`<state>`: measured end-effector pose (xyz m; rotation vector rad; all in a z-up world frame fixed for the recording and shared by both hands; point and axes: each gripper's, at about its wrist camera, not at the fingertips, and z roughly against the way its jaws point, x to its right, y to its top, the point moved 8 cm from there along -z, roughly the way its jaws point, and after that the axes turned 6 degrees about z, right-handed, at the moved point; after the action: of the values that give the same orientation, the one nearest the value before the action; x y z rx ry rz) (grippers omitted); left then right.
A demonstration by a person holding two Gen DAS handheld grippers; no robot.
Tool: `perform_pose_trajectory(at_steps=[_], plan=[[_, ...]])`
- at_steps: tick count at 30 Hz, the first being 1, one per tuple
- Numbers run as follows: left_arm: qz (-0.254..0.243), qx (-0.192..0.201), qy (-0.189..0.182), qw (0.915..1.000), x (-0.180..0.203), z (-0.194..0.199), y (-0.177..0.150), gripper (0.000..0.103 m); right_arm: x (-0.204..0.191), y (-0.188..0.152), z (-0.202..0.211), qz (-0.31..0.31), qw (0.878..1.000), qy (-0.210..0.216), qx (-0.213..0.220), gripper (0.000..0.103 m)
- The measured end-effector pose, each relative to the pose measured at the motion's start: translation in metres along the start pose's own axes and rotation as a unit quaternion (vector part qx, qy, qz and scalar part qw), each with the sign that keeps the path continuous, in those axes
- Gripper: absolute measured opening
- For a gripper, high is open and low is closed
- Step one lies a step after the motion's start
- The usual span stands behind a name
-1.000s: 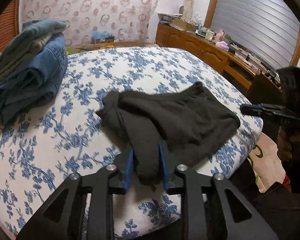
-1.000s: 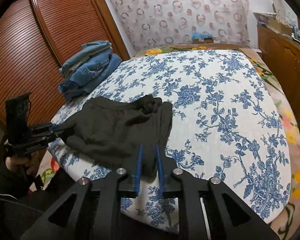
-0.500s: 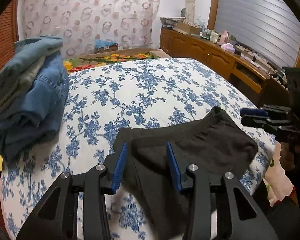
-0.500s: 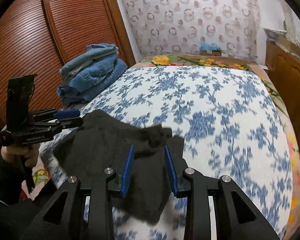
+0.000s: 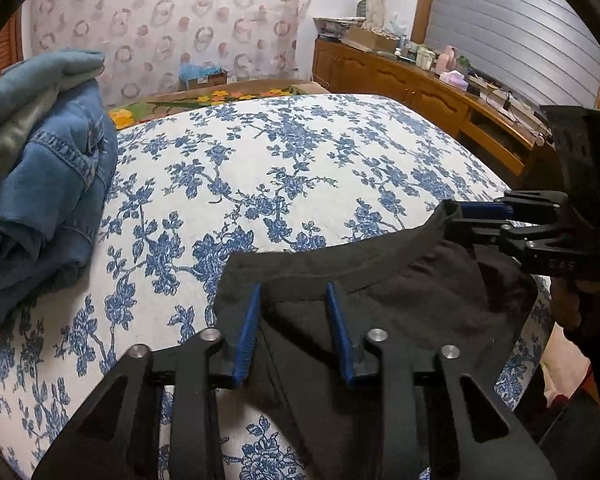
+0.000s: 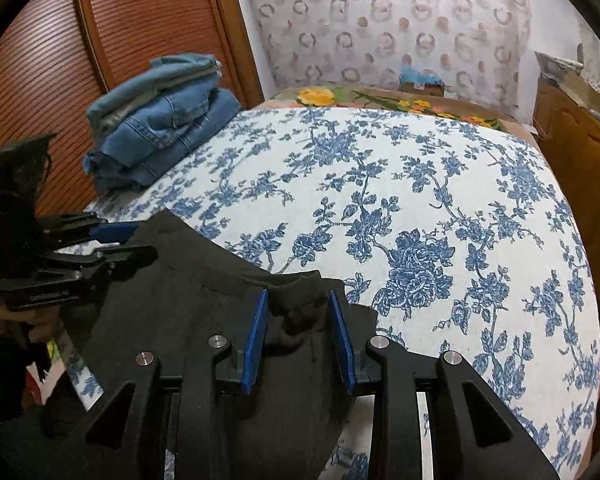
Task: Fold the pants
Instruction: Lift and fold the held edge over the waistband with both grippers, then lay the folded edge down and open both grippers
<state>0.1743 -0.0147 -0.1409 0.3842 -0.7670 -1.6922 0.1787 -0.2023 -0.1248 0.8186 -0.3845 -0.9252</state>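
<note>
The floral bedspread (image 5: 300,168) stretches away ahead of both claws, with a stack of folded jeans (image 6: 160,120) far off to the left gripper's (image 5: 294,332) outer side. The black pants (image 5: 400,300) lie at the near edge, their upper hem running straight across from one claw to the other. Both the left gripper and the right gripper (image 6: 300,336) are closing, cloth between the blue pads; whether they pinch yet I cannot tell. The pants' lower part hangs hidden below the mounts.
</note>
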Motion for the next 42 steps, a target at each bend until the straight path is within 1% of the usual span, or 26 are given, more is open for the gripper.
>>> perform_pose_trajectory(at_steps=[1, 2, 5, 7, 9, 12, 15, 16, 18, 20, 22, 24, 27, 29, 31, 33, 38, 42], plan=[[-0.009, 0.001, -0.005, 0.9999, 0.004, 0.001, 0.001, 0.015, -0.001, 0.001, -0.001, 0.004, 1.0, -0.001, 0.003, 0.009], [-0.013, 0.009, -0.011, 0.9998, 0.007, 0.005, 0.004, 0.012, -0.003, 0.002, 0.002, 0.008, 1.0, -0.001, 0.009, 0.009], [-0.019, 0.05, -0.015, 0.9985, 0.016, 0.025, 0.02, 0.011, -0.007, 0.009, 0.016, 0.013, 0.999, -0.015, 0.044, 0.009], [-0.017, 0.066, -0.01, 0.9976, 0.018, 0.033, 0.03, 0.011, -0.008, 0.014, 0.024, 0.014, 0.998, -0.022, 0.065, 0.009], [-0.015, 0.065, -0.006, 0.9978, 0.017, 0.032, 0.034, 0.012, -0.007, 0.015, 0.025, 0.01, 0.998, -0.023, 0.065, 0.009], [-0.013, 0.043, 0.001, 0.999, 0.011, 0.021, 0.033, 0.014, -0.004, 0.007, 0.018, 0.001, 0.999, -0.016, 0.042, 0.009], [-0.01, 0.023, 0.004, 0.9997, 0.007, 0.011, 0.025, 0.019, -0.004, 0.001, 0.012, -0.002, 0.999, -0.014, 0.03, 0.009], [-0.007, 0.017, 0.007, 0.9998, 0.004, 0.008, 0.022, 0.023, -0.003, 0.001, 0.011, -0.001, 1.0, -0.014, 0.027, 0.009], [-0.002, 0.01, 0.015, 0.9998, 0.0, 0.005, 0.019, 0.03, -0.001, -0.001, 0.008, -0.004, 1.0, -0.017, 0.026, 0.014], [0.003, 0.009, 0.022, 0.9997, -0.003, 0.004, 0.017, 0.038, 0.004, -0.001, 0.007, -0.01, 0.999, -0.015, 0.027, 0.015], [0.009, 0.008, 0.024, 0.9996, -0.007, 0.002, 0.016, 0.053, 0.005, -0.002, 0.006, -0.009, 1.0, -0.015, 0.025, 0.016], [0.011, 0.003, 0.027, 0.9996, -0.008, 0.0, 0.015, 0.053, 0.005, -0.003, 0.007, 0.001, 1.0, -0.015, 0.022, 0.017], [0.014, -0.005, 0.038, 0.9992, -0.013, -0.006, 0.013, 0.056, 0.007, -0.004, 0.011, 0.005, 0.999, -0.015, 0.027, 0.025], [0.019, -0.012, 0.042, 0.9989, -0.016, -0.011, 0.011, 0.056, 0.008, -0.003, 0.013, 0.007, 0.999, -0.014, 0.032, 0.027], [0.02, -0.019, 0.048, 0.9985, -0.018, -0.015, 0.009, 0.057, 0.01, -0.004, 0.014, 0.008, 0.999, -0.013, 0.034, 0.034], [0.021, -0.018, 0.055, 0.9981, -0.018, -0.016, 0.009, 0.059, 0.013, -0.006, 0.013, 0.005, 0.999, -0.017, 0.032, 0.038], [0.022, -0.026, 0.057, 0.9978, -0.018, -0.016, 0.006, 0.059, 0.012, -0.007, 0.005, 0.014, 1.0, -0.014, 0.016, 0.04], [0.042, -0.026, 0.043, 0.9979, -0.022, -0.016, 0.002, 0.059, 0.01, -0.007, 0.001, 0.016, 1.0, -0.018, -0.002, 0.041]])
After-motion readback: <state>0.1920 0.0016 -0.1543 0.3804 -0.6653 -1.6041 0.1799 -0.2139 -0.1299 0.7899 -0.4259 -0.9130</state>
